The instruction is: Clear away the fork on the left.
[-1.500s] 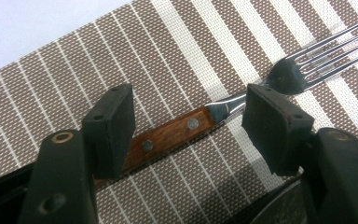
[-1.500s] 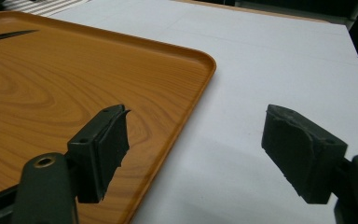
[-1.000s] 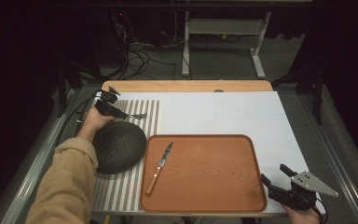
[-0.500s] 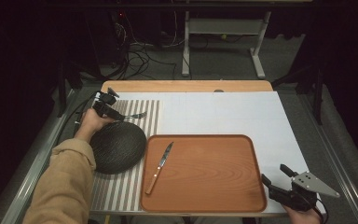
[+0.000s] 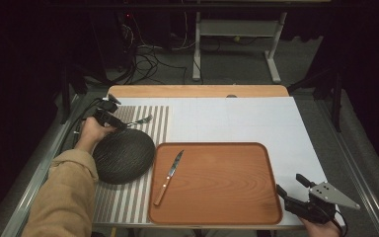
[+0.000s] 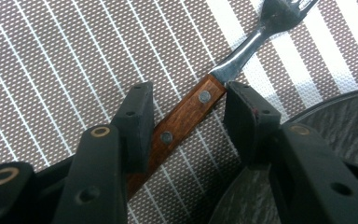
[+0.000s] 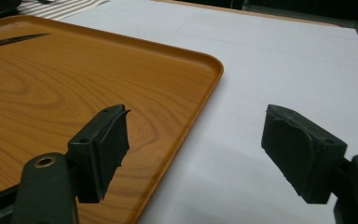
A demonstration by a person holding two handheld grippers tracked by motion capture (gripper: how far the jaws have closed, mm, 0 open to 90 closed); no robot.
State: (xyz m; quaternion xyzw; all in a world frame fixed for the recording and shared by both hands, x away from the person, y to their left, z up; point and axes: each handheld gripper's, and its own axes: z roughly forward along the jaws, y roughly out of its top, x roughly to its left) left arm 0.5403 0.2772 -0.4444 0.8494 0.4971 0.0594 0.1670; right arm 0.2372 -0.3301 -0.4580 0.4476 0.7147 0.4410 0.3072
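- Left gripper [image 6: 186, 116] low over the striped placemat [image 6: 51, 70], jaws just closing in on the fork [image 6: 191, 116] and now about half open.
- Wooden handle of the fork between the two pads: left pad apparently against the handle's edge, right pad seemingly short of it by a sliver, so not yet a firm grip.
- Fork flat on the placemat at the table's left rear, just behind the dark round bowl [image 5: 123, 155], tines pointing away from the hand toward the white table surface [image 5: 237, 121].
- To do the pickup well: close squarely across the handle near the front rivet, not on the slim metal neck, where a slip looks likely.
- Keep the pads level with the mat, so the handle does not roll or pivot as pressure comes on.
- Mind the bowl's rim right beside the right jaw; lift straight up before any sideways travel.
- Right gripper [image 7: 196, 140] wide open and holding nothing, hovering over the near right corner of the wooden tray [image 5: 217, 217], well apart from the fork.
- Knife [image 5: 169, 177] already lying on the tray's left side.
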